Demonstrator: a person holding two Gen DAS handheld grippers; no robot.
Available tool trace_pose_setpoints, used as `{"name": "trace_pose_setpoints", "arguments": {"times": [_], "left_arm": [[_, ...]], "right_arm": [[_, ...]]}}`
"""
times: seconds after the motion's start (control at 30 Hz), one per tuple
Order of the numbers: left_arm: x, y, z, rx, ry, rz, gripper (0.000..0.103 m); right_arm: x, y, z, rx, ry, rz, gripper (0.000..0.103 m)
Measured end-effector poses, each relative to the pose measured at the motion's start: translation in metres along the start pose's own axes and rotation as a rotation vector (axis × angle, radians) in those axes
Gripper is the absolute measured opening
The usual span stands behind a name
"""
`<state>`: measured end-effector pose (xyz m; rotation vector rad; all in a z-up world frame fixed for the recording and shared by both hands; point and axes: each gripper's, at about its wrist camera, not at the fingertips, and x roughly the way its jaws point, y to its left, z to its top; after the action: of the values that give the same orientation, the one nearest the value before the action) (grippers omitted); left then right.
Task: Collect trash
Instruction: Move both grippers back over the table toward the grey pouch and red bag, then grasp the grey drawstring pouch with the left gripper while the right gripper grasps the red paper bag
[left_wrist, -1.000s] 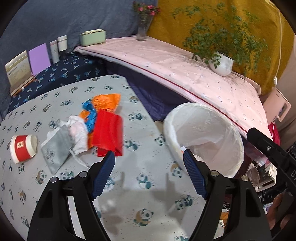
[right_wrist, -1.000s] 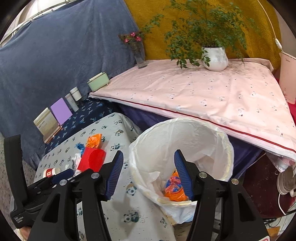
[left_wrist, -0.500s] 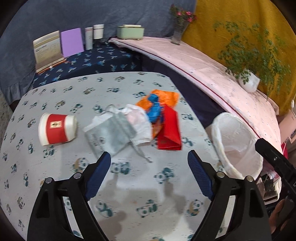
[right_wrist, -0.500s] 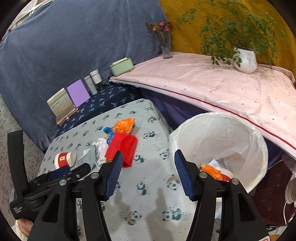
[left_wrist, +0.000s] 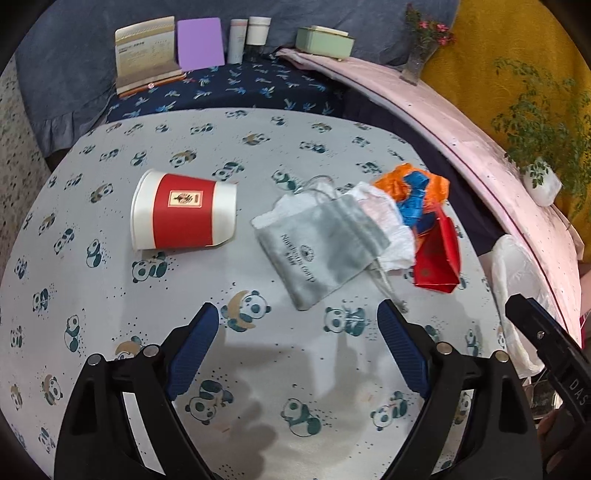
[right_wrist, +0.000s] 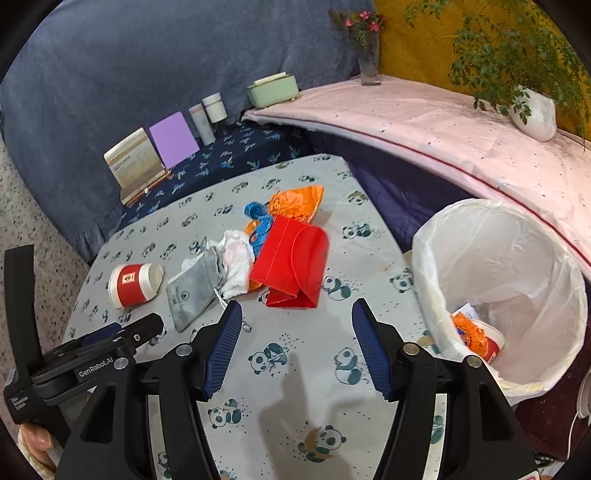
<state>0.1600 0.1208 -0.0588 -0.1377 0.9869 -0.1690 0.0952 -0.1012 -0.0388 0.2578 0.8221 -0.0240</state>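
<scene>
- Left wrist view: the left gripper (left_wrist: 297, 325) hangs over the panda-print table (left_wrist: 110, 295), jaws spread wide, holding nothing. Ahead lie a tipped red paper cup (left_wrist: 184, 216), a grey pouch (left_wrist: 321, 247), white tissue (left_wrist: 388, 218), orange wrapper (left_wrist: 436, 182) and red packet (left_wrist: 439, 258).
- Right wrist view: the right gripper (right_wrist: 296, 334) is spread and empty, with the red packet (right_wrist: 291, 260) just ahead. The lined trash bin (right_wrist: 517, 258) stands beside the table at right, with trash inside.

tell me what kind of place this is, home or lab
Probably a home-style room staged for recording: cloth-draped surfaces, a panda-print table cover, a potted plant and flower vase on the pink-covered ledge, and a lined waste bin beside the table.
</scene>
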Motion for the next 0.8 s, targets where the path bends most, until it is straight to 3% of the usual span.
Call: {"name": "trace_pose_setpoints", "arguments": {"times": [0.47,0.57,0.67,0.73,0.8], "left_arm": [[0.054,0.015,0.018,-0.067,0.083,0.034,0.081],[0.057,0.009,0.023,-0.034,0.076,0.036,0.067],[0.059,0.006,0.026,-0.019,0.078,0.02,0.046],[0.06,0.003,0.027,-0.008,0.087,0.003,0.022],[0.059,0.002,0.027,-0.003,0.09,-0.003,0.013]], "right_arm": [[0.063,0.01,0.005,-0.018,0.083,-0.013,0.06],[0.073,0.011,0.007,-0.021,0.094,-0.017,0.06],[0.081,0.011,0.01,-0.02,0.101,-0.018,0.06],[0.084,0.011,0.011,-0.022,0.098,-0.022,0.058],[0.087,0.011,0.013,-0.021,0.098,-0.024,0.053]]}}
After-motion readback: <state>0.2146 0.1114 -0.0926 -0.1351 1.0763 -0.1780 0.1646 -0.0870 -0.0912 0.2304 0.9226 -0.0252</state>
